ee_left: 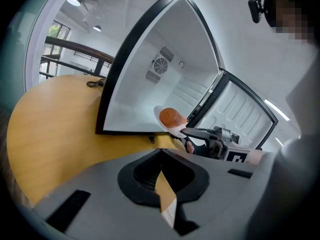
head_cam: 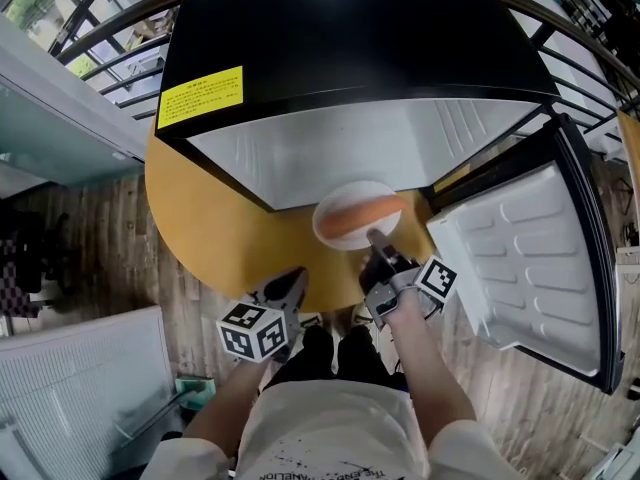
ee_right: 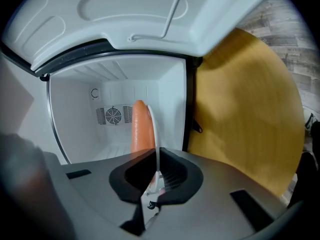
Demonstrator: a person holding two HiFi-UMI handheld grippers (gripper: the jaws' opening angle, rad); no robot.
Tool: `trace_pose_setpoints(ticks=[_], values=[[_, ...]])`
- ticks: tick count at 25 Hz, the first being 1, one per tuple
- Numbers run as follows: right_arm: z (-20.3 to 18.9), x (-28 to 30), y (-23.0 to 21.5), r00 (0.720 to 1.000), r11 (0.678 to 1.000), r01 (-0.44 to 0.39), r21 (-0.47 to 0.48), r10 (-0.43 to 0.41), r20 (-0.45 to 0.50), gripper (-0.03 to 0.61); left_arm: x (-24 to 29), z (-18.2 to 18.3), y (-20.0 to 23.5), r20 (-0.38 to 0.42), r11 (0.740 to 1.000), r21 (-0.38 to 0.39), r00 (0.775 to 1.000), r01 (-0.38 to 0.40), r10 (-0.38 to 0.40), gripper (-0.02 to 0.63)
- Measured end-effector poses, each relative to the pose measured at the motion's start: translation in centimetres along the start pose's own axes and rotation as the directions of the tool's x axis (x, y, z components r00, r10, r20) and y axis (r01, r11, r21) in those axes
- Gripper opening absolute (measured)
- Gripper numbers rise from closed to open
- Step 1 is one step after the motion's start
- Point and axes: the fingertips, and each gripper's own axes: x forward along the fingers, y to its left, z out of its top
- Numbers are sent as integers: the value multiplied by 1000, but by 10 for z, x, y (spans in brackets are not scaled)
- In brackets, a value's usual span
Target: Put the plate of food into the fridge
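Right gripper [head_cam: 377, 238] clamps the white plate [head_cam: 350, 190] of orange food [head_cam: 360, 218]; left gripper [head_cam: 296, 280] closed, empty.

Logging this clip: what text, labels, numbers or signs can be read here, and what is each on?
Yellow sticker on the fridge's black top: printed lines, too small to read.
Shirt: dark lettering, cut off at the frame edge, unreadable.
Cubes on the left gripper and right gripper: square patterns only, no words.
Plate, fridge inside: no text.
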Motion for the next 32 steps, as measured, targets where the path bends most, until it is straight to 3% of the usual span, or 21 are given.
trace_pose_setpoints(ticks=[19,32], values=[[27,79,-10,999,999,28,16,-29,40,34,14,-19,36,-57,998,-56,998,-8,4,23],[44,118,-16,996,999,43,23,-45,77,34,15,-9,59,-37,997,-70,999,-30,28,23]])
